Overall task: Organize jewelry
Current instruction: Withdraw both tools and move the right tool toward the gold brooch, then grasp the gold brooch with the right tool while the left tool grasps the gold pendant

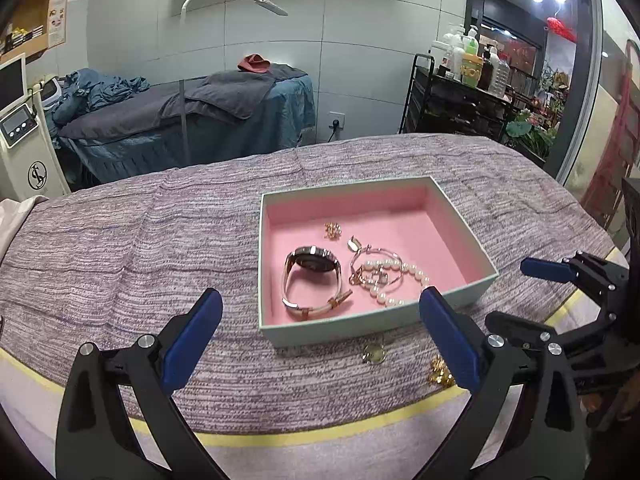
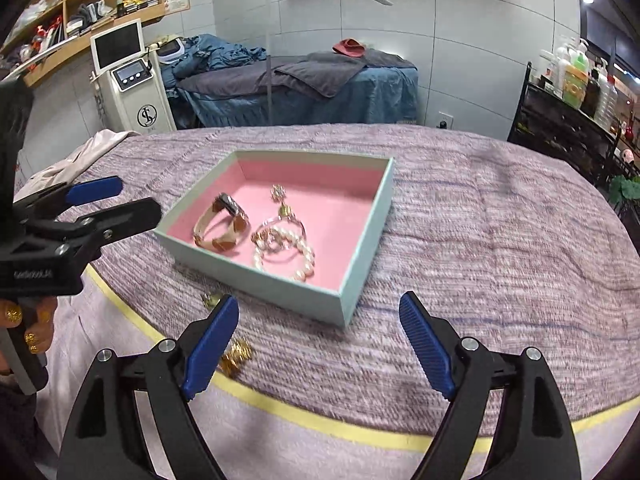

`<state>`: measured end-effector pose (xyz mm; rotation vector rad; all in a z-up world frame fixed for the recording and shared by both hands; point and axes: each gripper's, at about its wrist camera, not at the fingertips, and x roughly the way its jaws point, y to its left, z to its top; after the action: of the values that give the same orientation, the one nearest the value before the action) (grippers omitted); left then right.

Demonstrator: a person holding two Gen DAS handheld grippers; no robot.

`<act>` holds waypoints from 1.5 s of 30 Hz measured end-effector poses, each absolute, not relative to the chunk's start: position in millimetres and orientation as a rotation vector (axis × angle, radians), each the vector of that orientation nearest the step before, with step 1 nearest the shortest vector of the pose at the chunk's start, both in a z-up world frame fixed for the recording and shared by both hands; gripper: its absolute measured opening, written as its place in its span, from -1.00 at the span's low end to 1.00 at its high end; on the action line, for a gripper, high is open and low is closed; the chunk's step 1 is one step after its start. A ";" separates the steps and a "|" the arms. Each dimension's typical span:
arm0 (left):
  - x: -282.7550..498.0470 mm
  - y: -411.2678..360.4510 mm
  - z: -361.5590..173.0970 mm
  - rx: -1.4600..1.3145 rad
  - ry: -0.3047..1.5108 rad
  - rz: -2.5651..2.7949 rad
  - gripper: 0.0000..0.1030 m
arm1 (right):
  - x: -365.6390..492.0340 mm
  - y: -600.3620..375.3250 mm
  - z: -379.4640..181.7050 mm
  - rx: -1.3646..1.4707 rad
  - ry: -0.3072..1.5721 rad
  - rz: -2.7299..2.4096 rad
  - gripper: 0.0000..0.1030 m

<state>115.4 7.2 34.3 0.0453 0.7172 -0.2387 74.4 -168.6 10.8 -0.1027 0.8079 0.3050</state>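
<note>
A pale green box with a pink lining (image 1: 472, 240) (image 2: 372, 216) sits on the purple blanket. Inside lie a watch (image 1: 312, 276) (image 2: 222, 226), a pearl bracelet (image 1: 400, 280) (image 2: 296, 256), a thin bangle (image 1: 372, 260) and a small gold earring (image 1: 332, 230) (image 2: 278, 192). Outside, in front of the box, lie a round gold piece (image 1: 373, 353) (image 2: 212, 299) and a gold cluster piece (image 1: 440, 372) (image 2: 236, 356). My left gripper (image 1: 320, 320) (image 2: 120, 200) is open and empty before the box. My right gripper (image 2: 320, 320) (image 1: 516, 292) is open and empty, its left finger beside the gold cluster.
The blanket (image 1: 160, 240) has a yellow stripe (image 2: 320, 420) near the front edge. A pale cloth (image 2: 80, 156) lies at the far left. Behind stand a massage bed (image 1: 200, 112), a white machine (image 2: 128, 80) and a black cart with bottles (image 1: 460, 92).
</note>
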 end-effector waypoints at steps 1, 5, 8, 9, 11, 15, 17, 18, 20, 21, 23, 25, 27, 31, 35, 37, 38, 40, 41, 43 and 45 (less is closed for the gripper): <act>111.0 7.9 29.9 0.053 0.720 -0.232 0.89 | 74.1 -170.5 7.8 -0.108 0.813 0.306 0.56; 94.0 12.0 10.6 0.076 0.755 -0.208 0.88 | 61.2 -163.6 0.1 -0.141 0.825 0.321 0.56; 81.4 14.0 0.0 0.087 0.768 -0.195 0.88 | 53.4 -155.5 -4.8 -0.170 0.830 0.337 0.56; 77.3 14.2 -3.0 0.093 0.769 -0.192 0.88 | 51.4 -153.3 -6.0 -0.178 0.832 0.342 0.56; 70.3 14.5 -8.8 0.101 0.775 -0.191 0.88 | 46.8 -146.5 -8.4 -0.190 0.843 0.361 0.55; 61.6 17.5 -19.7 0.084 0.800 -0.197 0.88 | 39.6 -134.7 -19.0 -0.205 0.886 0.411 0.26; 59.8 19.6 -23.5 0.068 0.815 -0.196 0.88 | 38.7 -131.3 -23.5 -0.195 0.911 0.445 -0.02; 60.1 20.3 -23.8 0.064 0.820 -0.194 0.88 | 39.1 -129.8 -25.6 -0.188 0.924 0.462 -0.07; 58.6 20.9 -24.9 0.057 0.823 -0.194 0.88 | 40.7 -127.5 -28.4 -0.180 0.937 0.475 -0.18; 58.0 20.9 -24.9 0.055 0.822 -0.195 0.88 | 42.4 -127.2 -29.9 -0.176 0.944 0.478 -0.19; 57.4 20.3 -24.6 0.054 0.822 -0.196 0.87 | 46.8 -127.0 -31.5 -0.164 0.957 0.476 -0.33; 58.0 19.9 -24.7 0.053 0.824 -0.200 0.82 | 50.3 -127.1 -31.3 -0.154 0.964 0.480 -0.42; 59.1 18.5 -26.0 0.054 0.832 -0.207 0.75 | 54.4 -126.3 -31.4 -0.142 0.971 0.491 -0.50; 61.5 16.4 -28.9 0.052 0.848 -0.222 0.60 | 60.9 -122.5 -31.6 -0.146 0.975 0.491 -0.55; 64.7 14.5 -31.3 0.051 0.862 -0.236 0.45 | 64.6 -117.0 -32.4 -0.163 0.970 0.489 -0.64; 67.2 13.9 -32.5 0.048 0.872 -0.243 0.29 | 63.8 -115.5 -32.3 -0.174 0.965 0.492 -0.79; 68.9 13.0 -32.9 0.048 0.876 -0.247 0.24 | 63.0 -115.6 -32.4 -0.174 0.963 0.493 -0.79; 72.3 10.6 -34.2 0.048 0.885 -0.260 0.09 | 62.2 -117.0 -31.5 -0.169 0.961 0.490 -0.79; 74.3 9.0 -34.8 0.048 0.889 -0.267 0.06 | 61.9 -118.4 -31.3 -0.164 0.961 0.485 -0.79; 78.9 5.2 -35.8 0.051 0.897 -0.281 -0.06 | 61.2 -122.6 -30.0 -0.151 0.960 0.476 -0.79; 84.7 0.3 -36.3 0.051 0.905 -0.296 -0.12 | 59.6 -127.8 -27.0 -0.138 0.953 0.464 -0.79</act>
<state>84.7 0.3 -36.3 0.0515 0.9053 -0.2959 59.6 -127.8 -27.0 -0.1378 0.9528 0.4637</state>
